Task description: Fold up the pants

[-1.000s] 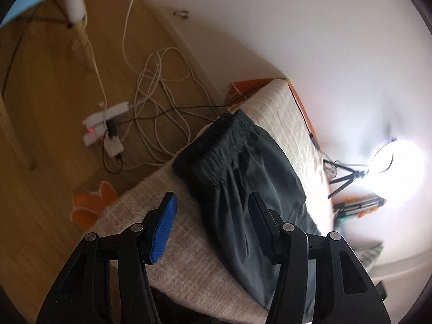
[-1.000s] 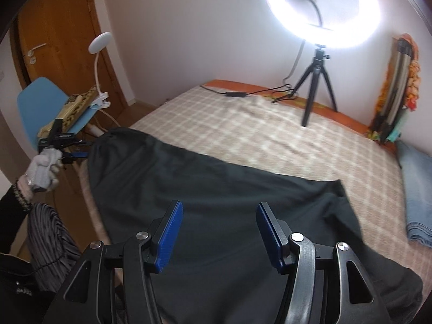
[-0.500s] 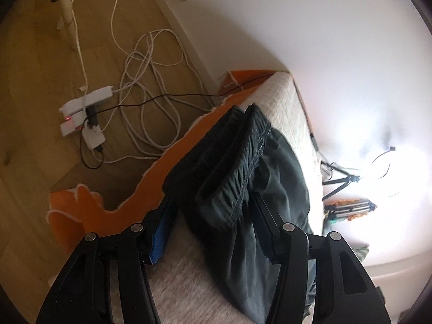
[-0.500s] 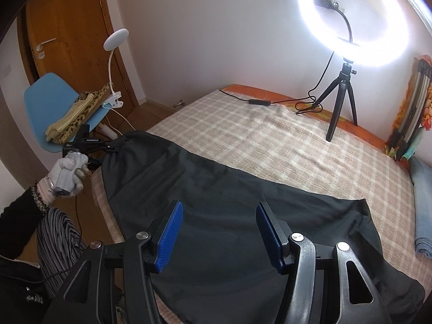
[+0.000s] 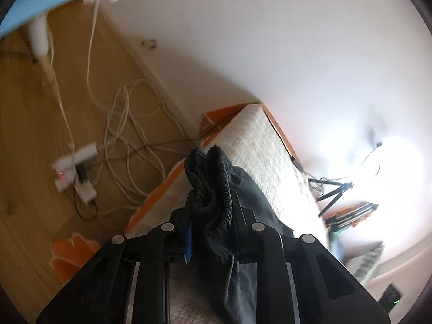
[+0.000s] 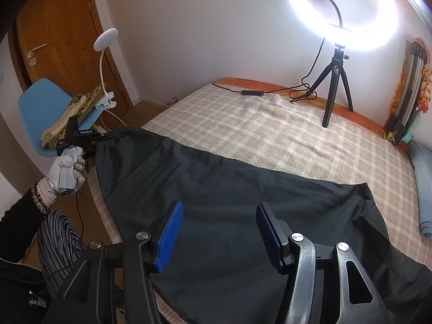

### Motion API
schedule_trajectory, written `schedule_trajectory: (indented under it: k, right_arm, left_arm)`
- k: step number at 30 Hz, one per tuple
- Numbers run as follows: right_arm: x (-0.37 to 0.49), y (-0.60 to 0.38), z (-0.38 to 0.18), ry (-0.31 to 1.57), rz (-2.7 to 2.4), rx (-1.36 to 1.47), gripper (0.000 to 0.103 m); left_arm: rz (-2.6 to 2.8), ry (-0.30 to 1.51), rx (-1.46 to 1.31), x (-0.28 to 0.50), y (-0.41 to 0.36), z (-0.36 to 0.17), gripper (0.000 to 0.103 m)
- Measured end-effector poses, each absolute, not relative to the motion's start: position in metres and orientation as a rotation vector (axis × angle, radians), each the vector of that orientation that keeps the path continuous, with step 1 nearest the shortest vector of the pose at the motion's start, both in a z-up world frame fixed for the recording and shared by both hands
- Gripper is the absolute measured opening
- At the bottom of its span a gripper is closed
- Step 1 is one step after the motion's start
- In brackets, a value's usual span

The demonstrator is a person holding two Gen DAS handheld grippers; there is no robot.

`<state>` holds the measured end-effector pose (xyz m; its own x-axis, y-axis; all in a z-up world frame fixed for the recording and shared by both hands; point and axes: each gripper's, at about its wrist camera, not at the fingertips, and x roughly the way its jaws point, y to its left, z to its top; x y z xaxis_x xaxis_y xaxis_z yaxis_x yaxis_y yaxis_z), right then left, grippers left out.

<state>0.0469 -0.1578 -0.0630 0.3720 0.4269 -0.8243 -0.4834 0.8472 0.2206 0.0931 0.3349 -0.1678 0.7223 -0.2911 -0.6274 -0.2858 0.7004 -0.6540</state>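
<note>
Left tool (image 5: 213,216) had just been closed on the waistband (image 5: 216,178) at the bed (image 6: 270,124) edge, for lifting the pants (image 6: 229,189) over; right tool (image 6: 218,232) was held open above them.

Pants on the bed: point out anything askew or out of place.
The dark pants lie slantwise across the checked blanket, the leg end rumpled. The waistband is bunched in the left gripper. Nothing spilled or damaged.

Dark pants (image 6: 243,189), beige checked blanket (image 6: 270,124)
</note>
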Motion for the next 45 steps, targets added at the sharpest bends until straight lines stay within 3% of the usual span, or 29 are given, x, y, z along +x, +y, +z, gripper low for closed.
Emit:
schedule_trajectory:
  k: [9,19,29,31,32,36,42,45]
  right_arm:
    - [0.055,-0.159,-0.075,1.078,0.581,0.024,0.059]
    - [0.084,-0.127,-0.110,1.191,0.689,0.293,0.065]
    - [0.119,-0.080,-0.183,1.387,0.748,0.709,0.066]
    - [0.124,-0.075,-0.194,1.408,0.741,0.762,0.066]
    - [0.126,-0.073,-0.199,1.419,0.734,0.783,0.066]
    - [0.125,-0.069,-0.206,1.442,0.706,0.791,0.066]
    - [0.120,-0.056,-0.208,1.457,0.677,0.667,0.066]
    - [0.121,-0.049,-0.212,1.466,0.656,0.590,0.057]
  left_arm:
    - [-0.093,0.678,-0.316,0.086,0.231,-0.109,0.018]
    - [-0.314,0.772,-0.118,0.083,0.116,-0.135,0.018]
    - [-0.461,0.804,-0.063,0.070,0.064,-0.148,0.018]
    - [-0.513,0.825,-0.065,0.068,0.057,-0.152,0.020]
    - [-0.525,0.831,-0.061,0.066,0.055,-0.154,0.026]
    - [-0.600,0.864,-0.115,0.060,0.055,-0.156,0.035]
    - [-0.653,0.894,-0.129,0.051,0.057,-0.159,0.035]
    - [-0.677,0.908,-0.175,0.050,0.071,-0.152,0.035]
